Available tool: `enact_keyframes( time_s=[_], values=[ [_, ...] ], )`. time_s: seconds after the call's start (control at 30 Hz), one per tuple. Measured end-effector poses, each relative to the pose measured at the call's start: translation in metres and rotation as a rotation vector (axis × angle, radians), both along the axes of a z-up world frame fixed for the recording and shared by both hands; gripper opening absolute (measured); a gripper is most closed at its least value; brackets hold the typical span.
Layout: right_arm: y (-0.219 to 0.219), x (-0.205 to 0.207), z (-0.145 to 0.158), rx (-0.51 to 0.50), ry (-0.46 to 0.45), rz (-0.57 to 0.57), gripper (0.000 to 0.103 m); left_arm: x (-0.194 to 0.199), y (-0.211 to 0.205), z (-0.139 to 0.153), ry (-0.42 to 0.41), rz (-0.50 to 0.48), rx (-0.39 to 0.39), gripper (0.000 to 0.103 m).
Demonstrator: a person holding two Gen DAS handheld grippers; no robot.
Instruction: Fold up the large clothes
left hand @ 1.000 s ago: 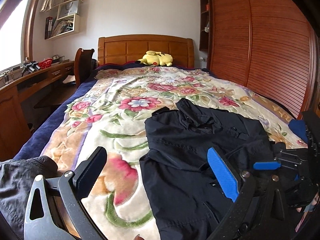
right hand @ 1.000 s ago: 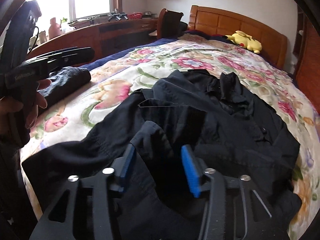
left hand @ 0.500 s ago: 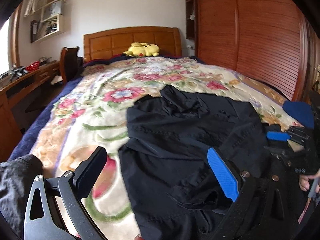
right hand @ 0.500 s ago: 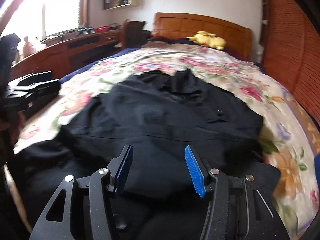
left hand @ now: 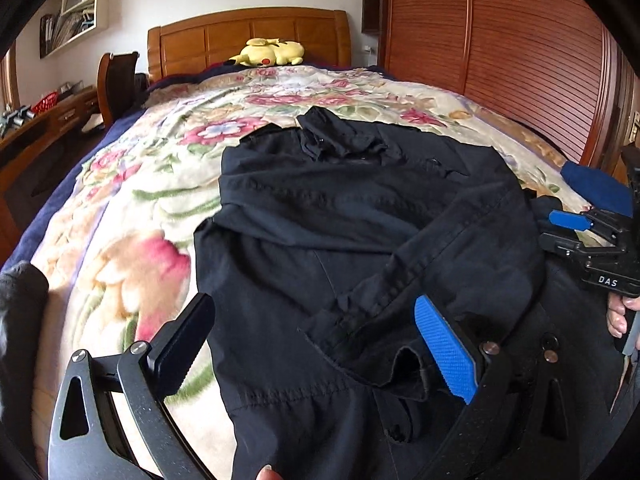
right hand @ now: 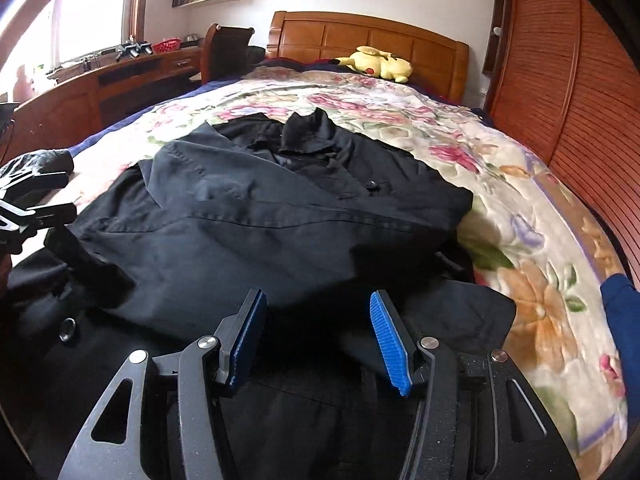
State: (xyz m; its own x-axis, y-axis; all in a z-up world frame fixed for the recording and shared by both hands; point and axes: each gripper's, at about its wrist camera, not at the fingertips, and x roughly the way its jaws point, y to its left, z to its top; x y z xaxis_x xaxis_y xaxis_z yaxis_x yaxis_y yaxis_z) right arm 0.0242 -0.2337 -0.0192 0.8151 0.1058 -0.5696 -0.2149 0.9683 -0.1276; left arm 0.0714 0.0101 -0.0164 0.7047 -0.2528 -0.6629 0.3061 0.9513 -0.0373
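A large black jacket (left hand: 340, 216) lies spread on the floral bedspread, collar toward the headboard; it also shows in the right wrist view (right hand: 280, 216). One sleeve with its cuff (left hand: 360, 320) lies folded across the front. My left gripper (left hand: 316, 344) is open and empty, just above the jacket's lower part near the cuff. My right gripper (right hand: 316, 332) is open and empty over the jacket's near hem. The right gripper also shows at the right edge of the left wrist view (left hand: 592, 240), and the left one at the left edge of the right wrist view (right hand: 36, 200).
The bed carries a floral bedspread (left hand: 132, 208) and a yellow plush toy (left hand: 272, 52) by the wooden headboard (left hand: 244, 36). A wooden desk and chair (right hand: 224, 48) stand left of the bed, a slatted wardrobe (left hand: 500, 48) right. A dark garment (left hand: 20, 304) lies at the near left, a blue one (left hand: 596, 188) at right.
Both grippers have swung to face the headboard and the right one has backed toward the jacket's near hem. The sleeve the right gripper stood over now lies folded across the jacket's front.
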Motion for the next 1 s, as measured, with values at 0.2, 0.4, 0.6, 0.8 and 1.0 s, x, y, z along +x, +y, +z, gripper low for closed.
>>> enact_keyframes(
  time_s=[0.2,0.4,0.6,0.8,1.0],
  values=[
    [-0.006,0.002,-0.010,0.034,0.022,-0.005,0.056,-0.002,-0.004,-0.007,0.027,-0.018,0.007,0.100],
    [-0.016,-0.001,-0.016,0.053,0.019,-0.019,0.056,0.007,-0.008,-0.024,0.103,-0.041,0.011,0.090],
    [-0.022,-0.002,-0.017,0.076,0.009,-0.029,0.056,0.011,-0.016,-0.035,0.154,-0.071,0.028,0.079],
    [-0.027,-0.008,-0.017,0.092,-0.022,-0.062,0.056,0.009,-0.020,-0.038,0.166,-0.103,0.030,0.054],
    [-0.033,-0.013,-0.017,0.118,-0.045,-0.082,0.056,-0.002,-0.021,-0.030,0.117,-0.134,0.029,0.017]
  ],
)
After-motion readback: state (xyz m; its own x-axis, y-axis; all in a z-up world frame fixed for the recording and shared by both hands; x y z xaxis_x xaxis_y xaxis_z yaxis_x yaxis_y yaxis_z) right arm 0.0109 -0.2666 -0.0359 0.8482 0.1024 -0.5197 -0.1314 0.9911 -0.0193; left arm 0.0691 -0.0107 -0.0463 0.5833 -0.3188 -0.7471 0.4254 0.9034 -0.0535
